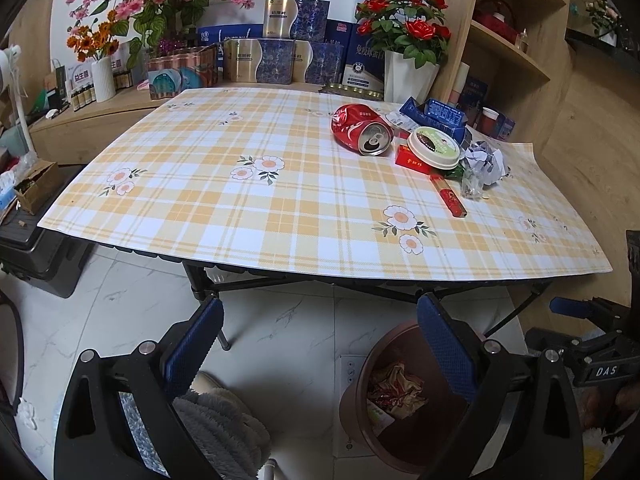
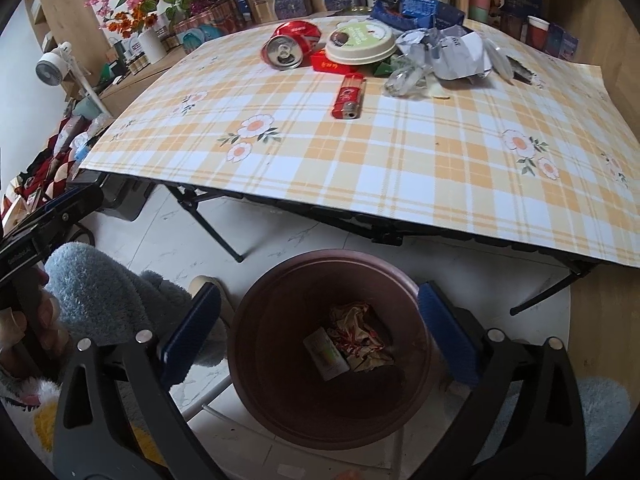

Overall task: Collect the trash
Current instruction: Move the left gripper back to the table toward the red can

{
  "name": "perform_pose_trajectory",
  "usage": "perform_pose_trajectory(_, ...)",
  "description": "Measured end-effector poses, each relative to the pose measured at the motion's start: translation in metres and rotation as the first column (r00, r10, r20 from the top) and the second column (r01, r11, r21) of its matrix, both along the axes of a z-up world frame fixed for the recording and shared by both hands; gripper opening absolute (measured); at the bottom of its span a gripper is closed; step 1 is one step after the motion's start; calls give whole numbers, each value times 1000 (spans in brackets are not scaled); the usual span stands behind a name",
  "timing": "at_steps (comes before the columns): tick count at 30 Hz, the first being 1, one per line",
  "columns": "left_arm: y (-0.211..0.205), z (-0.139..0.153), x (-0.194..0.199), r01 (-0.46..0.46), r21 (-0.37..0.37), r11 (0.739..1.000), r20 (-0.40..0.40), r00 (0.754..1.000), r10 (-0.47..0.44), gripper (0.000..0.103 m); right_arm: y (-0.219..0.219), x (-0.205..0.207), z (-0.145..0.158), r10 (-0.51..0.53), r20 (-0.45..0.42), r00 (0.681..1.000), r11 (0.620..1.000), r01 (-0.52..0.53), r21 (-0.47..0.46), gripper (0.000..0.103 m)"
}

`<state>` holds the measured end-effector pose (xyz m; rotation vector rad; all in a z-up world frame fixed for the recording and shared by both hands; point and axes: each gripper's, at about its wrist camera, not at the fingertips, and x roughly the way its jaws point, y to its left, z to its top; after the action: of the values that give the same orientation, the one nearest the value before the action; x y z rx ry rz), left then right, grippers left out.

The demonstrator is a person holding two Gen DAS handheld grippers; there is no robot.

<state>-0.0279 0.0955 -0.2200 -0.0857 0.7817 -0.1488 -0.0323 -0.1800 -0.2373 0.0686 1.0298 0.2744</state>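
Brown round plastic bin [image 2: 280, 360] holds crumpled glossy wrappers [image 2: 360, 336].

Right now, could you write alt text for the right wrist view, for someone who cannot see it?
Two open blue-padded fingers hang over a brown bin on the floor that holds crumpled wrappers. Behind it, a plaid-covered table carries more trash: a crushed red can, a round lid, a red lighter and crumpled paper.
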Motion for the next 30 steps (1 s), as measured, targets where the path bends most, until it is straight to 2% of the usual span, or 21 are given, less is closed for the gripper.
perform_pose_trajectory(5, -3, -1, 0, 13, 15, 1000, -4, 1000, -13, 95, -12, 2, 3, -36, 18, 999, 999, 36, 21, 97)
perform_pose_trajectory(18, -8, -4, 6, 19, 38, 999, -34, 999, -18, 95, -32, 11, 6, -83, 73, 994, 997, 83, -1, 97)
perform_pose_trajectory(24, -9, -7, 11, 17, 58, 998, -59, 998, -13, 95, -38, 15, 3, -95, 73, 993, 995, 95, 12, 97)
perform_pose_trajectory(30, -4, -9, 23, -8, 32, 999, -100, 995, 12, 95, -47, 23, -1, -113, 57, 992, 993, 112, 23, 97)
